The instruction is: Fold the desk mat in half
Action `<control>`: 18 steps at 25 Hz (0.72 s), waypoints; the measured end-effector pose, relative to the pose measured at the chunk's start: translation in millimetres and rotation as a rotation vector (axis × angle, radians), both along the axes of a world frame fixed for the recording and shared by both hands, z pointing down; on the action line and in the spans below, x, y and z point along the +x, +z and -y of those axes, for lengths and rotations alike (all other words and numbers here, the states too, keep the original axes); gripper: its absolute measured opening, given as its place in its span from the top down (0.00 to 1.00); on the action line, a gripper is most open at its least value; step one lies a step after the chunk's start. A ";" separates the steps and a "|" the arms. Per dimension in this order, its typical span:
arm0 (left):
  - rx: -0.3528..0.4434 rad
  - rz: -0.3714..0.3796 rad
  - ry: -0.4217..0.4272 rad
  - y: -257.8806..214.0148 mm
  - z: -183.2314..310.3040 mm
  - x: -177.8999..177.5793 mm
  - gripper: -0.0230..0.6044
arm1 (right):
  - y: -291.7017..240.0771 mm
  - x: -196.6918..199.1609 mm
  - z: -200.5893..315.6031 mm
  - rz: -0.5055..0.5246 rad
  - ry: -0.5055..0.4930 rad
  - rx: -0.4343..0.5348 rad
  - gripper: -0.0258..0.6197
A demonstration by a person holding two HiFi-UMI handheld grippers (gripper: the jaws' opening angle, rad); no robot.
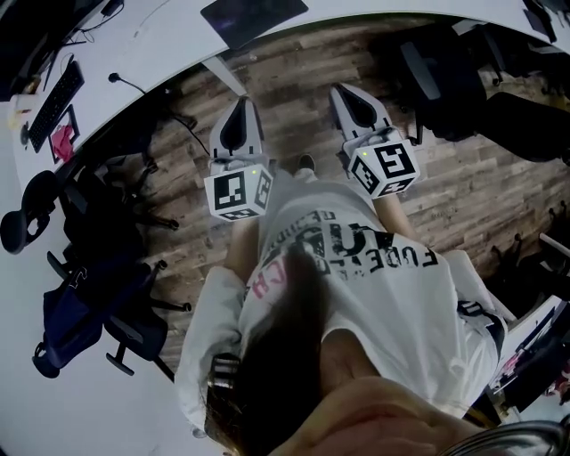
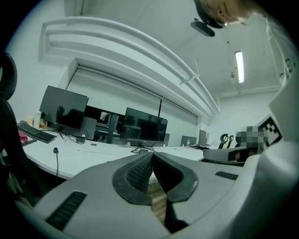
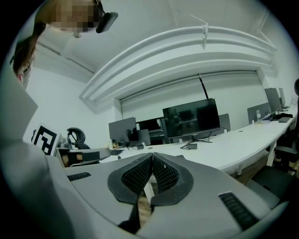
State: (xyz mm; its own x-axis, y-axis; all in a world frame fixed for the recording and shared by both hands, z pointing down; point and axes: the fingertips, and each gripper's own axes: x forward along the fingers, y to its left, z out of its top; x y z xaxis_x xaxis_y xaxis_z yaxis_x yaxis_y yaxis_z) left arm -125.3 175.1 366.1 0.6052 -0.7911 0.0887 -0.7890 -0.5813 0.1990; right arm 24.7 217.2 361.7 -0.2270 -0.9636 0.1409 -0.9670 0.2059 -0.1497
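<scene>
— Where's the desk mat?
— The dark desk mat (image 1: 254,18) lies flat on the far white desk (image 1: 169,44), well apart from both claws.
— And the claws?
— The left gripper (image 1: 239,120) and the right gripper (image 1: 358,111) are both clenched on nothing, over the wooden floor (image 1: 298,116).
— Anything around?
— A black office chair (image 1: 107,294) at the left, another chair (image 1: 441,80) at the far right, and a keyboard (image 1: 55,102) on the desk's left.

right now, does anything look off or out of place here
Nothing stands out. The left gripper and right gripper are both shut with nothing between their jaws, held over the wood floor short of the white desk. No spill or damage shows.
</scene>
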 end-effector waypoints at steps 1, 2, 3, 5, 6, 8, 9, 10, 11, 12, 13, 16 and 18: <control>0.000 0.001 -0.003 0.5 1.4 3.6 0.96 | 1.2 3.8 1.5 0.003 -0.003 -0.001 0.96; -0.001 0.002 -0.005 0.9 2.4 6.9 0.96 | 2.7 7.2 2.9 0.007 -0.005 -0.002 0.96; -0.002 0.004 -0.006 1.0 3.1 9.8 0.96 | 4.3 10.0 4.1 0.012 -0.006 -0.004 0.96; -0.002 0.010 -0.008 0.9 4.5 14.1 0.96 | 6.9 14.3 5.8 0.019 -0.008 -0.010 0.96; -0.003 0.014 -0.009 0.9 5.5 15.8 0.96 | 8.0 16.4 6.5 0.021 -0.007 -0.014 0.96; -0.004 0.023 -0.011 1.3 8.4 19.2 0.96 | 9.6 21.4 8.4 0.022 -0.002 -0.019 0.96; -0.004 0.027 -0.011 1.5 10.2 20.9 0.96 | 10.1 24.0 9.7 0.024 0.001 -0.021 0.96; -0.003 0.030 -0.010 1.7 12.0 22.3 0.96 | 10.6 26.2 11.3 0.026 0.005 -0.022 0.96; -0.004 0.032 -0.009 1.9 14.1 23.4 0.96 | 11.0 28.0 13.2 0.029 0.009 -0.023 0.96; -0.005 0.033 -0.008 2.0 16.5 24.2 0.96 | 11.4 29.4 15.4 0.033 0.013 -0.024 0.96; -0.006 0.033 -0.006 2.2 19.2 24.8 0.96 | 12.0 30.4 17.9 0.037 0.017 -0.024 0.96; -0.010 0.034 -0.001 3.4 30.0 26.8 0.96 | 13.7 31.7 28.2 0.044 0.022 -0.028 0.96; -0.013 0.031 0.001 4.4 40.2 27.9 0.96 | 14.8 31.8 38.4 0.045 0.022 -0.031 0.96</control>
